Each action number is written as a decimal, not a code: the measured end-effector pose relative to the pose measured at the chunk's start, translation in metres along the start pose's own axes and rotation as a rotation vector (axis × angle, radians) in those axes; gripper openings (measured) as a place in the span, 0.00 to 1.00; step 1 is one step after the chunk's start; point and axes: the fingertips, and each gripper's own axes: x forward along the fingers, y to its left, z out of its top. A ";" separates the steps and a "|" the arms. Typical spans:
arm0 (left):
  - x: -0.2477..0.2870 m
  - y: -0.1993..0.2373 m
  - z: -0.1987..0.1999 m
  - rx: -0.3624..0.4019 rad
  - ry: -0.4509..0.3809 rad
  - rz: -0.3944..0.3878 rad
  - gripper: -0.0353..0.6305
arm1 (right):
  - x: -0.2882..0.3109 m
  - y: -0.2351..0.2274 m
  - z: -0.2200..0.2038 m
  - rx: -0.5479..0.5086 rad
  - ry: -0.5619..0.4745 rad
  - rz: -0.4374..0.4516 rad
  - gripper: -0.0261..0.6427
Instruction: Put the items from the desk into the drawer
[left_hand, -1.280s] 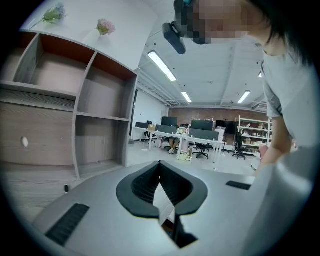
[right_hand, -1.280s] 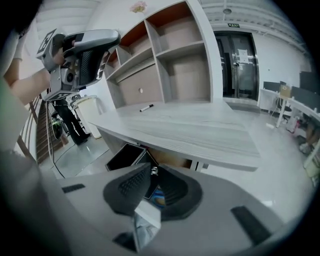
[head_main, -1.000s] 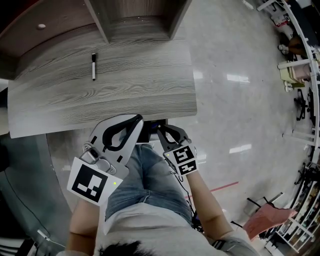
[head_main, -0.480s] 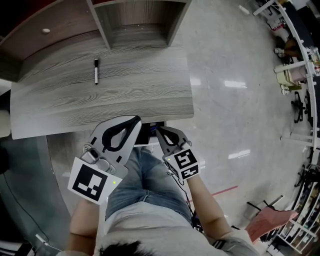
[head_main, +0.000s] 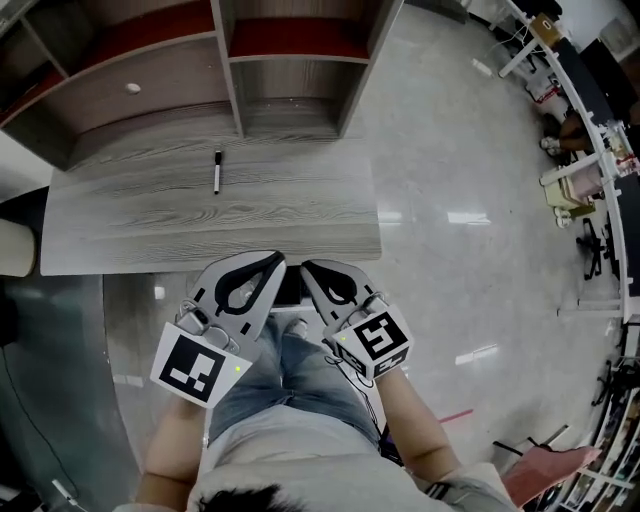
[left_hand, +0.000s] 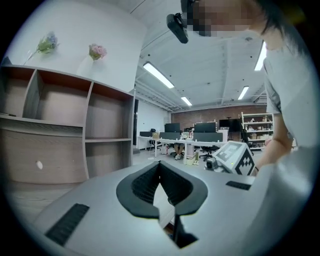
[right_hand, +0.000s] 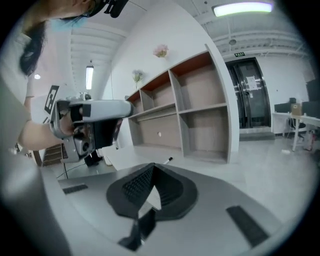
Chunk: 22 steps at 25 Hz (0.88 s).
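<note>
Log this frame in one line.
left tool shut, empty | right tool shut, empty | pen on desk, untouched

Your grey wood-grain bench (head_main: 290, 215) carries one black pen (head_main: 217, 171), lying near its far edge, about midway along.

Bright, even light falls from ceiling strip lights (left_hand: 159, 75); the glossy floor (head_main: 470, 215) shows glare; fisheye bends edges, corners darken.
</note>
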 end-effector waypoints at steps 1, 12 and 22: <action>-0.003 -0.002 0.003 0.008 -0.005 0.002 0.06 | -0.003 0.004 0.011 -0.006 -0.026 0.007 0.05; -0.025 -0.010 0.025 0.022 -0.052 -0.036 0.07 | -0.034 0.047 0.103 -0.069 -0.222 0.033 0.05; -0.079 0.002 0.028 0.049 -0.055 -0.099 0.06 | -0.029 0.101 0.130 -0.075 -0.296 -0.030 0.05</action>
